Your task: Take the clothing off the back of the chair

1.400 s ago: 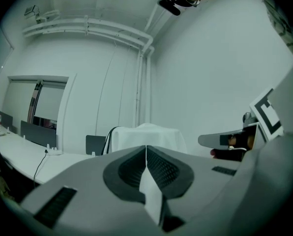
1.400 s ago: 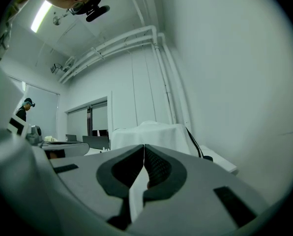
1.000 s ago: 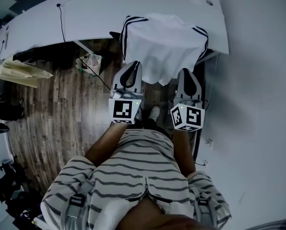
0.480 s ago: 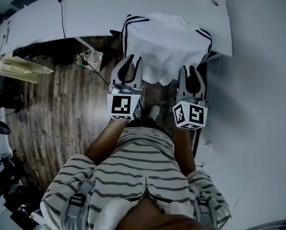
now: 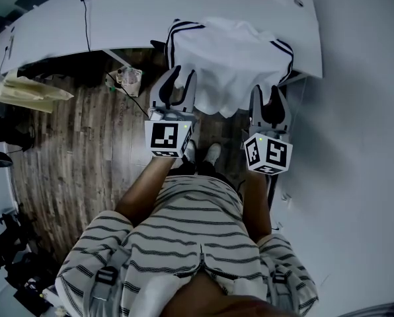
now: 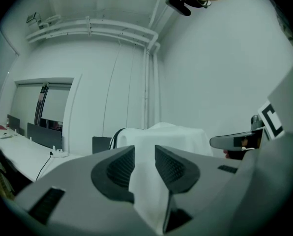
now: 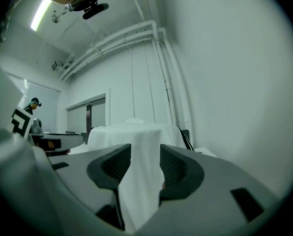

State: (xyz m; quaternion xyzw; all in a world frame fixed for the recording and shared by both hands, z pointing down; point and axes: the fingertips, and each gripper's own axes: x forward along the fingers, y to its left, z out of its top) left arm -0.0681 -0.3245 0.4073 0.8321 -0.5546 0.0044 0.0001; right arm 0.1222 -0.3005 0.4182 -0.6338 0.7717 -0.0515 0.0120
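A white shirt (image 5: 230, 58) with dark striped sleeves hangs over the chair back, its top lying against the white desk (image 5: 118, 18). The chair is almost wholly hidden under it; only a dark edge (image 6: 101, 144) shows. My left gripper (image 5: 177, 78) is at the shirt's lower left hem and my right gripper (image 5: 266, 92) at its lower right hem. Both pairs of jaws have just been opening. In the left gripper view a fold of the shirt (image 6: 161, 139) hangs loose between the spread pads of the left gripper (image 6: 144, 159). The right gripper (image 7: 145, 161) likewise has the shirt (image 7: 131, 134) between its parted pads.
A black cable (image 5: 86, 25) runs over the desk. On the wooden floor to the left are a small clear container (image 5: 126, 78) and a pile of papers (image 5: 25, 88). A white wall (image 5: 355, 144) is close on the right. The person's feet (image 5: 210, 154) stand just behind the chair.
Both grippers were shut at the shirt's hem a second ago. Their jaws have since spread apart, and both have shifted forward, further in under the shirt.
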